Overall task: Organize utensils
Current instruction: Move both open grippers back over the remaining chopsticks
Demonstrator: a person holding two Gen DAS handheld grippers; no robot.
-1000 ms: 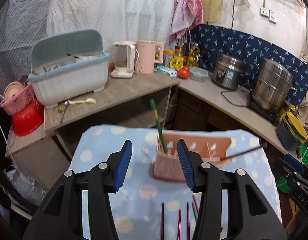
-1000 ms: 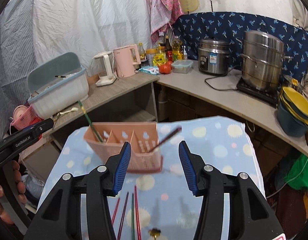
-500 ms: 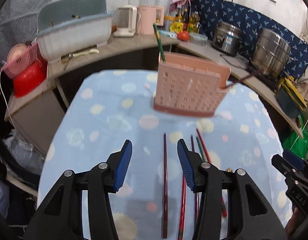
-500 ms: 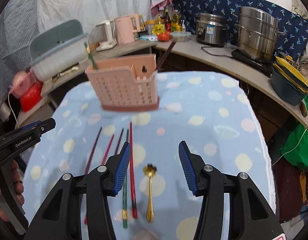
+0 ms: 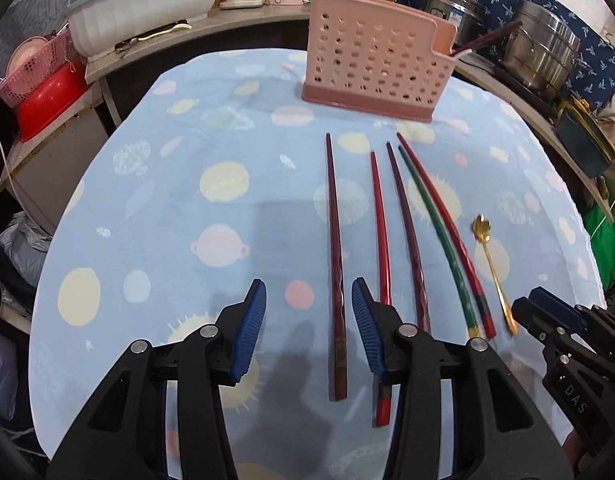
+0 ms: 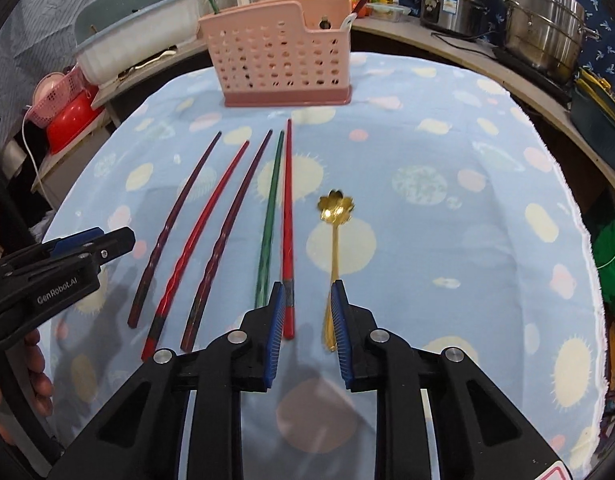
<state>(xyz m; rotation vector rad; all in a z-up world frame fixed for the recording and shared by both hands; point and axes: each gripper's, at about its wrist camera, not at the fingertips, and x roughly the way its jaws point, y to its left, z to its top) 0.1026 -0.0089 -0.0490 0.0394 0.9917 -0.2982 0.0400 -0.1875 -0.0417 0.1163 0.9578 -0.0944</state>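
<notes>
1. Utensils lie loose on a blue cloth [image 6: 447, 240] printed with planets and suns: five chopsticks and one gold spoon [image 6: 334, 240], all pointing roughly toward a pink perforated holder [image 6: 281, 66] at the far edge of the cloth.
2. Chopsticks, left to right in the right wrist view: dark maroon chopstick [image 6: 175, 224], bright red chopstick [image 6: 199, 240], second maroon chopstick [image 6: 227, 236], green chopstick [image 6: 269, 220], red chopstick [image 6: 287, 220]. The last two lie side by side, nearly touching.
3. Holder already contains a green stick at its left end and a dark stick leaning out at its right end.
4. Left gripper [image 5: 307, 328]: jaws spread apart, hovering low over the near end of the dark maroon chopstick [image 5: 334, 260], which lies in the gap. Pads do not press on it.
5. Right gripper [image 6: 307, 320]: jaws closing, still parted. The spoon's handle lies just inside the right pad, the red chopstick's near end just inside the left pad. Whether either pad touches metal cannot be told.
6. Background: grey-lidded dish bin [image 6: 139, 44] and steel pots [image 6: 543, 24] on the counter behind.
</notes>
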